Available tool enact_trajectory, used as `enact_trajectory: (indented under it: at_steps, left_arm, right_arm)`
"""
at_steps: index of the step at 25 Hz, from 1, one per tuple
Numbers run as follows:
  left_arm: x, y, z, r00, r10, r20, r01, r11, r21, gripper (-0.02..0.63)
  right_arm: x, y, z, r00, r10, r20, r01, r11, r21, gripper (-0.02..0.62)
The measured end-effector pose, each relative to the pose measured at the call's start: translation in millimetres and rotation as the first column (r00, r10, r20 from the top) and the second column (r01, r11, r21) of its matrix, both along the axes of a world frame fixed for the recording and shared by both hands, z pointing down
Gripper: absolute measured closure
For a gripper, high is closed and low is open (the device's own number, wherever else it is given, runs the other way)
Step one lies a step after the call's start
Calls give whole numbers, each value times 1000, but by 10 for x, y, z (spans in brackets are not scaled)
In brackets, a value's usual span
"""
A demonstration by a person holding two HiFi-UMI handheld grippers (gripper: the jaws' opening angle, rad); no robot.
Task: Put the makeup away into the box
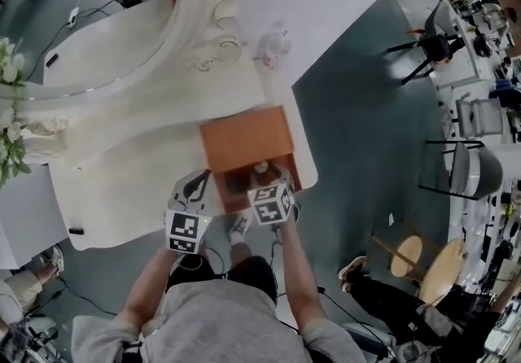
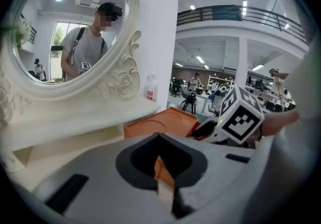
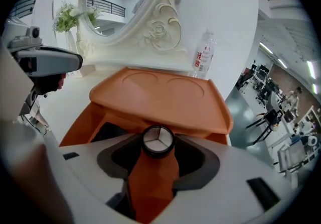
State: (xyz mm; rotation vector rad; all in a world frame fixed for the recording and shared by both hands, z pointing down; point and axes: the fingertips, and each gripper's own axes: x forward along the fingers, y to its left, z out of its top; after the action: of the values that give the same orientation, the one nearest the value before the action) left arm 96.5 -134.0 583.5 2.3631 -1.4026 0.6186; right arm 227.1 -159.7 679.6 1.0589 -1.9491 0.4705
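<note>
Gripping a small round black-rimmed makeup item (image 3: 158, 140) end-on in the right gripper (image 3: 157, 151), just short of the open orange box (image 3: 83, 117) lying ahead and below, with the left gripper (image 2: 163, 170) alongside, apparently closed and empty.

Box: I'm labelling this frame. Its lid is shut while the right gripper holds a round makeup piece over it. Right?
Not quite: the lid is open, as the right gripper view shows. The right gripper does hold the round makeup piece over the box.
</note>
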Motion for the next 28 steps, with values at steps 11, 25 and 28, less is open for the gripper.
enact_trajectory:
  at_steps: [11, 25, 28]
  left_arm:
    - [-64, -39, 90, 999, -36, 4, 37, 999, -21, 606]
    - [170, 80, -240, 999, -44, 11, 43, 998, 52, 606]
    - [239, 130, -401, 999, -49, 9, 48, 995, 83, 606]
  right_arm:
    - [-40, -42, 210, 999, -17, -40, 14, 998, -58, 376]
    - [132, 52, -336, 999, -3, 33, 2, 998, 56, 376]
    - [199, 68, -656, 995, 15, 97, -27, 992, 122, 376]
